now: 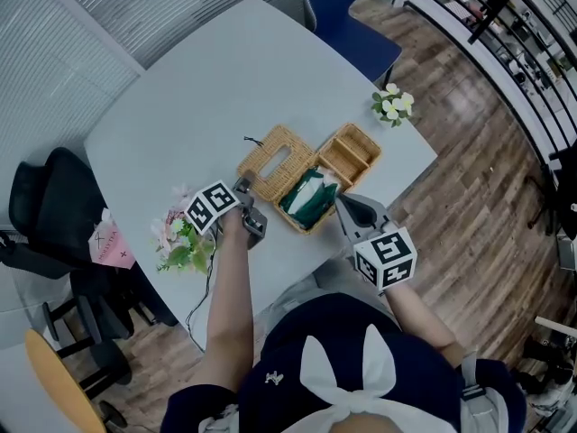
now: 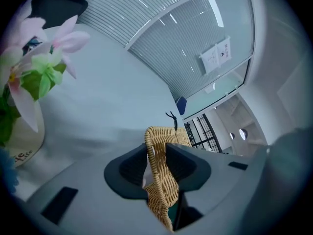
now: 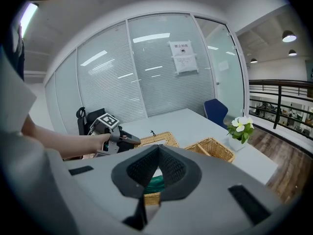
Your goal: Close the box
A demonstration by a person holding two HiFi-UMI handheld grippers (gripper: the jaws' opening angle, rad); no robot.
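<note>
Left gripper (image 2: 156, 145) clamped on lid (image 2: 161, 187) rim; box (image 1: 307, 228) lies to its right, lid folds that way; right gripper (image 3: 159, 146) closed, empty

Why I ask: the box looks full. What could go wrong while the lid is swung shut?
The left gripper grips the lid only by its thin rim; it might twist or slip free mid-swing.
The green packet seems to stand above the rim of the box, so the lid may not seat.
The flowers stand close beside the left gripper and could get knocked.
</note>
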